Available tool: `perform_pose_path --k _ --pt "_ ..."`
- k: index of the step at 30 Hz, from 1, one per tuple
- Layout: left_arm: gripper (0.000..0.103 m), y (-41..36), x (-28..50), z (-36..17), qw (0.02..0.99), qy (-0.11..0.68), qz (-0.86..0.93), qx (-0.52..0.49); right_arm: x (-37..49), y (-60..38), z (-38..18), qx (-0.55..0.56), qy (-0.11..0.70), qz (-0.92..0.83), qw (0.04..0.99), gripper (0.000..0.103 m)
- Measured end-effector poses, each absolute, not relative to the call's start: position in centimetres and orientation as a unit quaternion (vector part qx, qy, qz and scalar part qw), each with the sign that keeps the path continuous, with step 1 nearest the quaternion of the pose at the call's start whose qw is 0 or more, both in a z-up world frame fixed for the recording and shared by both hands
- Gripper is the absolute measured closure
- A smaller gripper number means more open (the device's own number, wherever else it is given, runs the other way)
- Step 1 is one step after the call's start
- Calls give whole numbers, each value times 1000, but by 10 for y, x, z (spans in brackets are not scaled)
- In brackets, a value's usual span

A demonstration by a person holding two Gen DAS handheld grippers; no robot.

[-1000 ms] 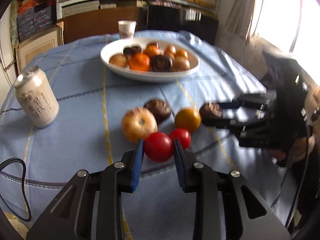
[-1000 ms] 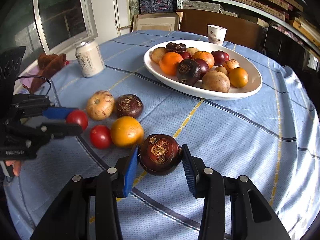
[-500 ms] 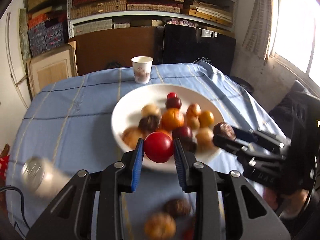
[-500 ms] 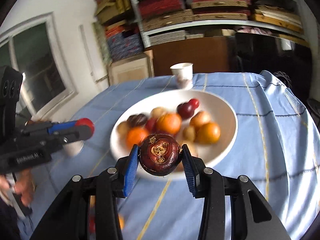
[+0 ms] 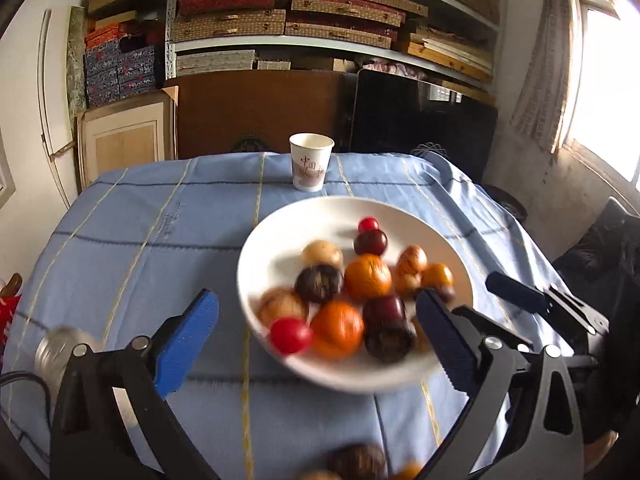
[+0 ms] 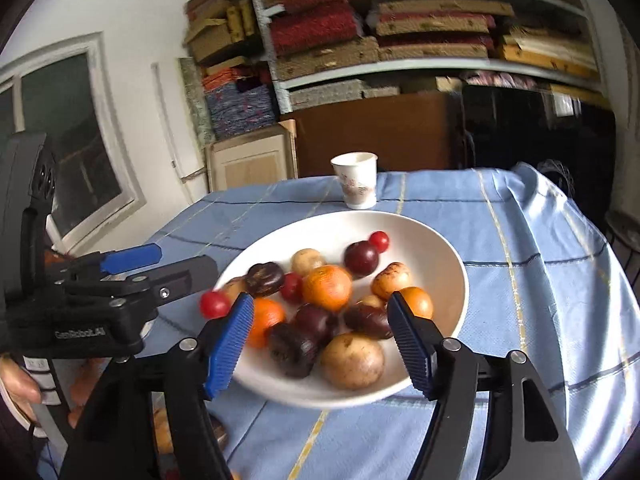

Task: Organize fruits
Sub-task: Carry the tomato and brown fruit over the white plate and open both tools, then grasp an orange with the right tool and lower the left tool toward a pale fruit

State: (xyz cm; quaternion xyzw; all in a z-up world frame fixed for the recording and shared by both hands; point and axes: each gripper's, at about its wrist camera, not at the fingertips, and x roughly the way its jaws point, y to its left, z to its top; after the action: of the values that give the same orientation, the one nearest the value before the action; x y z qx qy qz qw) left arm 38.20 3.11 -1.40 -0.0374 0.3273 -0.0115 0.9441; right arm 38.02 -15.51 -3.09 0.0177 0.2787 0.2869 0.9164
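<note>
Now that both tongs have let go, your two fruits are in the bowl.

Your left tongs (image 5: 316,344), clamped on a red tomato half a second ago, stand wide apart, and the tomato (image 5: 290,335) sits at the near-left rim of the white bowl (image 5: 280,236), blurred as if still settling. Your right tongs (image 6: 320,336) are spread too; the dark fruit (image 6: 292,350) they carried lies among the pile. A few fruits (image 5: 356,466) remain on the counter (image 5: 160,240) near you, so I judge more trips are needed.
</note>
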Motion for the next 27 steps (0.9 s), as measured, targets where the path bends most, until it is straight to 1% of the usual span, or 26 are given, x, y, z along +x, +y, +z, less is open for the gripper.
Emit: perform_pose_path --k 4,7,9,13,18,19,21,23,24,25,27 --pt "5 42 333 -13 951 308 11 -26 350 -155 -31 21 284 316 905 33" --pt "5 50 305 -27 950 309 31 -24 329 -160 -42 32 294 326 898 28" --pt "5 59 287 -43 950 307 45 -33 320 -159 -51 31 304 322 896 28" --pt "5 66 273 -55 941 333 55 -36 311 -151 -57 10 314 324 892 28" --pt "5 68 266 -56 940 332 75 -27 311 -144 -64 8 342 331 879 28" --pt "5 69 265 -57 939 334 78 -26 312 -143 -67 8 349 333 876 30" --pt "5 71 265 -59 936 341 78 -28 313 -141 -71 6 362 338 869 36" --pt "5 71 267 -59 935 344 79 -29 314 -138 -76 -2 377 336 863 53" --pt "5 71 267 -60 935 345 79 -27 315 -137 -78 -3 385 333 861 58" --pt "5 71 267 -60 934 346 79 -26 317 -137 -81 -1 392 332 858 60" --pt "5 69 267 -61 933 349 80 -22 319 -137 -84 6 397 336 854 60"
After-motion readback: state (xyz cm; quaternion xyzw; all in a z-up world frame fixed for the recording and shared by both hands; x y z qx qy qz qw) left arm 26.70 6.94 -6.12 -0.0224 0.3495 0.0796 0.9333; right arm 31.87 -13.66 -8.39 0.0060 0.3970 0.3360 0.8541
